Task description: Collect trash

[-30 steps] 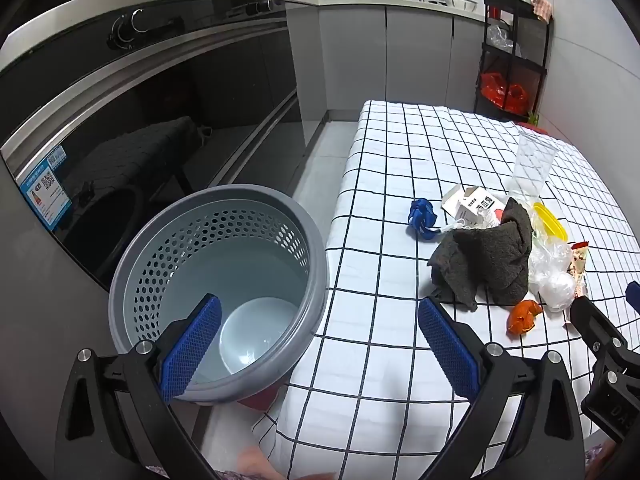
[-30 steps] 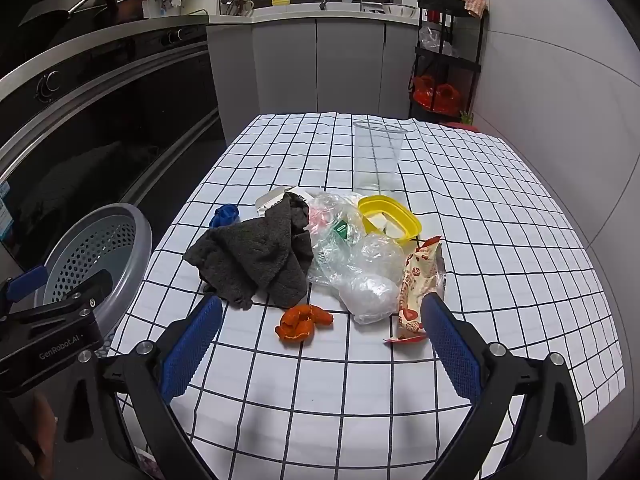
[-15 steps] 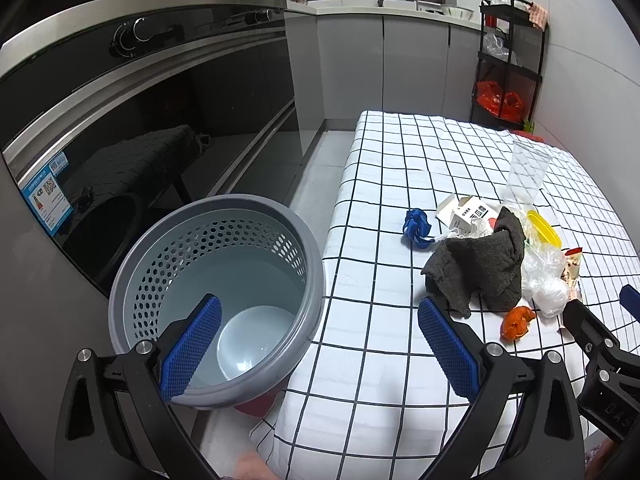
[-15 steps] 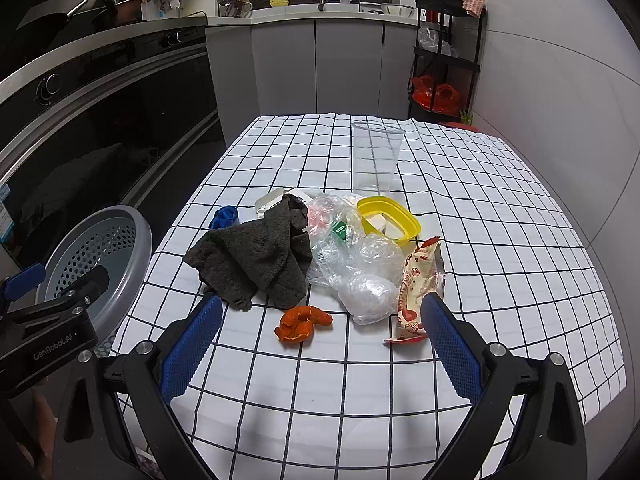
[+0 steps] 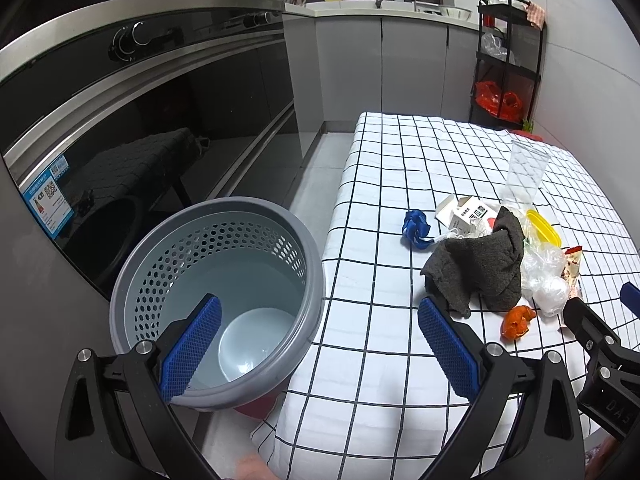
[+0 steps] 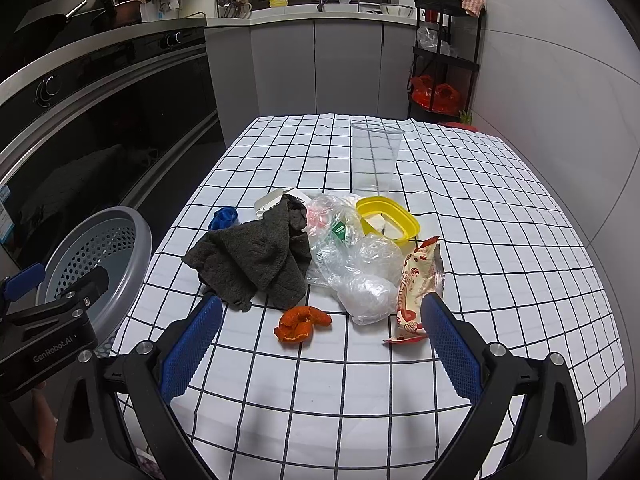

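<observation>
A grey perforated basket [image 5: 316, 280] stands off the table's left edge; it also shows in the right wrist view [image 6: 140, 236]. A pile lies on the checked tablecloth [image 6: 480, 220]: orange peel [image 6: 301, 322], crumpled clear plastic [image 6: 360, 268], a red-and-white snack wrapper [image 6: 416, 292], a blue scrap [image 6: 222, 218], a white carton [image 5: 464, 210], a yellow lid [image 6: 388, 220] and a dark grey cloth [image 6: 256, 256]. My left gripper [image 5: 318, 350] is open and empty over the basket's near rim and the table edge. My right gripper [image 6: 320, 344] is open and empty, just in front of the peel.
A clear plastic cup [image 6: 376, 158] stands upright behind the pile. A white bowl [image 5: 254, 344] lies in the basket. A dark oven front [image 5: 140, 140] runs along the left. A black shelf rack [image 6: 444, 52] stands at the back right.
The left gripper has drawn back and tilted up a little, so the basket and pile look smaller. The right gripper has barely moved. Both stay open.
</observation>
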Motion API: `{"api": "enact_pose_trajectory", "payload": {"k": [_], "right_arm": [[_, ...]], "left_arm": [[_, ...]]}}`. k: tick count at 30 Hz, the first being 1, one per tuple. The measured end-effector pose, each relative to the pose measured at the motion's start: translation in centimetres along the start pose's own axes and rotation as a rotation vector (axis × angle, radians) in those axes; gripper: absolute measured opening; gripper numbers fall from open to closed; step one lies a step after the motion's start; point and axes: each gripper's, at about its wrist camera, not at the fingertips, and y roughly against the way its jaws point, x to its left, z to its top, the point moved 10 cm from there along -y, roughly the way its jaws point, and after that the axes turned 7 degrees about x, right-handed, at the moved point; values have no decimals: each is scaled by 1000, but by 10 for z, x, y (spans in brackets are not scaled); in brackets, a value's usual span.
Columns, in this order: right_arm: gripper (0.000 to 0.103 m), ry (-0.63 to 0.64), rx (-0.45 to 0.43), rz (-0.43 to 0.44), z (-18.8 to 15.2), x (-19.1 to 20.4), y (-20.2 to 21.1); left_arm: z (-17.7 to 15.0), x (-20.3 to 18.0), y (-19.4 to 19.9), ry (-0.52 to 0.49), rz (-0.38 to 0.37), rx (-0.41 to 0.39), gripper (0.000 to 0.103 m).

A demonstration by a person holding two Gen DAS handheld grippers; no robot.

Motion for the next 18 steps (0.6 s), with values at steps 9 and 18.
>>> {"api": "enact_pose_trajectory", "payload": {"k": [9, 18], "right_arm": [[95, -2, 1, 1, 0, 0, 0], [95, -2, 0, 1, 0, 0, 0]], "left_arm": [[0, 0, 0, 1, 2, 0, 97], [0, 1, -1, 0, 3, 0, 97]]}}
